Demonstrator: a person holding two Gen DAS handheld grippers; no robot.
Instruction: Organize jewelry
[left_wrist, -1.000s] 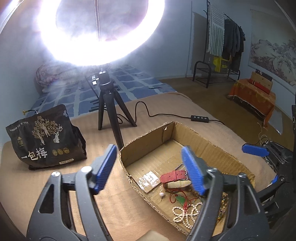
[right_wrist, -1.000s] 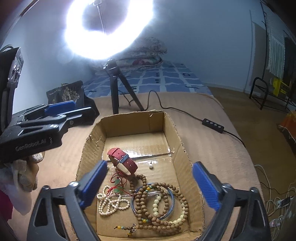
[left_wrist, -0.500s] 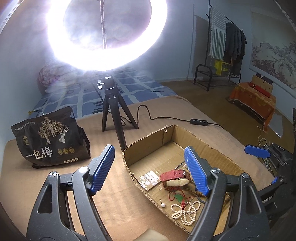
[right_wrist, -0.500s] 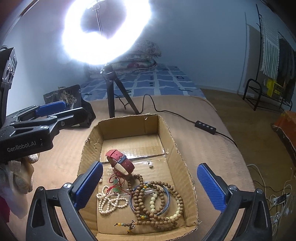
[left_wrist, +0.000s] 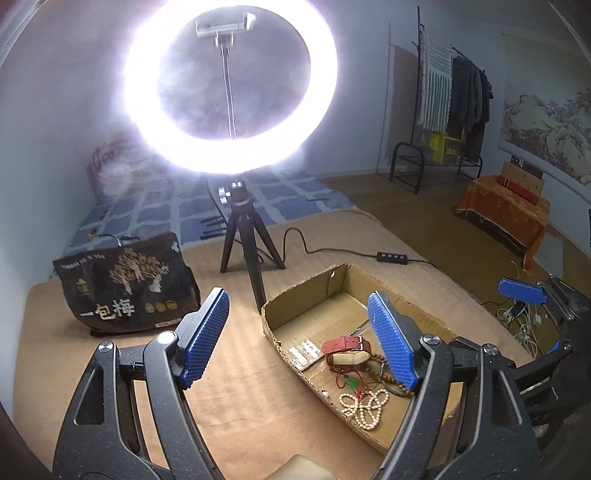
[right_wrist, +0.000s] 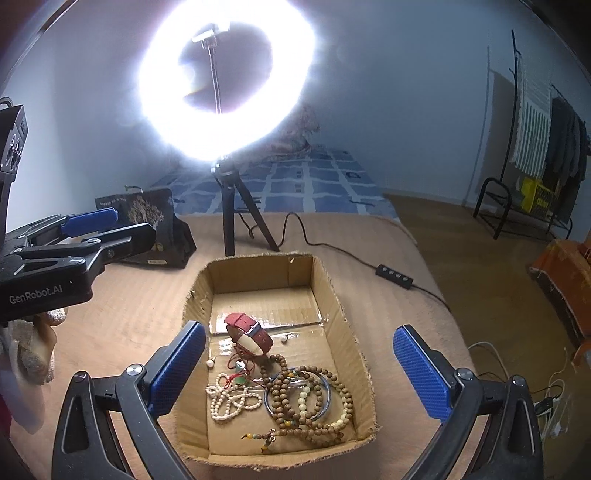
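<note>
Right wrist view first: the right gripper (right_wrist: 297, 373) is spread wide with nothing between its blue pads (right_wrist: 176, 367), sitting low in the frame over the near end of the cardboard box (right_wrist: 343, 310). All the jewelry is down in that box: a red watch (right_wrist: 249, 332) curled up on its side around the middle, a string of white pearl beads (right_wrist: 225, 400) toward the lower left corner, a big tangle of brown wooden beads (right_wrist: 314, 402) lying over a bluish bangle (right_wrist: 325, 387) at lower right, plus a little green pendant on red cord (right_wrist: 239, 373) between the watch and the pearls. Couple of loose pearls on the box floor too. Over in the left wrist view, the left gripper (left_wrist: 303, 336) is also spread apart and holding nothing, its left pad over the tan mat (left_wrist: 229, 387) and its right pad (left_wrist: 391, 339) over the box (left_wrist: 295, 299), which sits lower right of centre. Same watch (left_wrist: 345, 349) and pearls (left_wrist: 364, 404) show there, and a small shiny card (left_wrist: 304, 352) lies flat beside the watch. Further out, a ring light (left_wrist: 231, 85) on a black tripod (left_wrist: 245, 251) blazes across the top of the frame, just behind the box, with its cable and inline remote (left_wrist: 392, 257) trailing right. A black bag with gold tree print (left_wrist: 123, 288) stands at mid left on the mat. Clothes rack (left_wrist: 454, 110) is way off at upper right.
</note>
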